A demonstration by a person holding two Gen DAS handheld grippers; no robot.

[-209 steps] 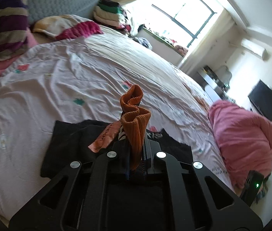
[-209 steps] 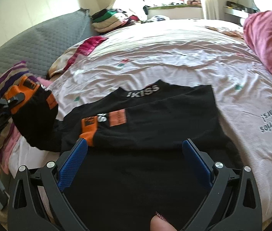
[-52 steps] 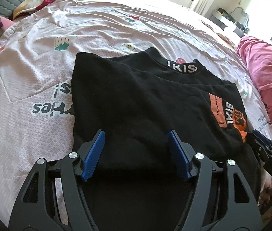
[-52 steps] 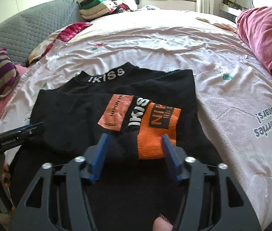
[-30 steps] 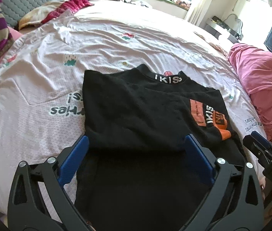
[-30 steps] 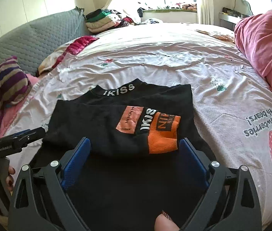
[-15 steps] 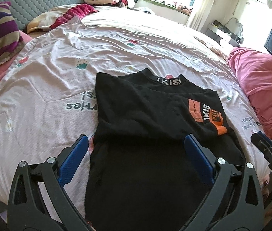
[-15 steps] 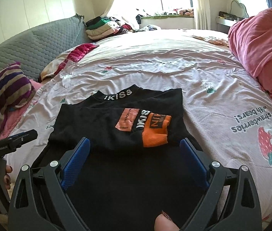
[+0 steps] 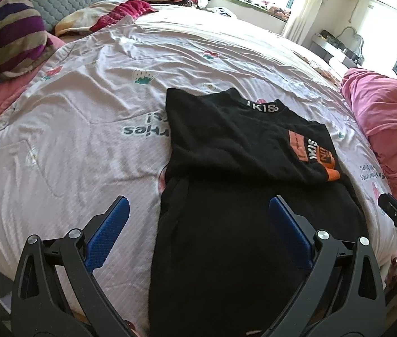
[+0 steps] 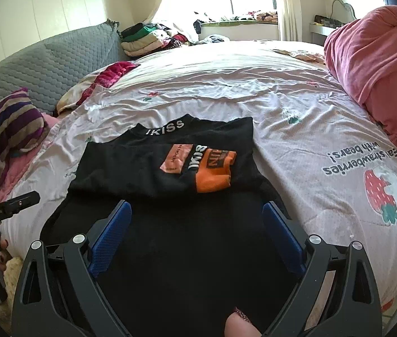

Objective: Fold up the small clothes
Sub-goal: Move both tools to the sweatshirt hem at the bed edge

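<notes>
A black top [image 9: 226,151] with a white "IKISS" collar lies flat on the bed, both sleeves folded across its chest. The orange cuff [image 10: 212,177] with its orange label lies on top; it shows at the right in the left wrist view [image 9: 330,165]. The hem end [image 10: 192,252] runs toward me. My left gripper [image 9: 198,210] is open and empty, held above the hem's left side. My right gripper [image 10: 195,213] is open and empty above the hem. Each gripper's body shows at the edge of the other's view.
The pale pink printed sheet [image 9: 86,140] covers the bed. A pink duvet [image 10: 375,75] is heaped at the right. A striped pillow [image 10: 4,129] and grey headboard [image 10: 58,59] are at the left. Stacked clothes [image 10: 145,36] sit by the window.
Both grippers have drawn back and up from the top, so more of the bed shows. Earlier the left let go of the orange-cuffed sleeve, which now lies folded across the chest.
</notes>
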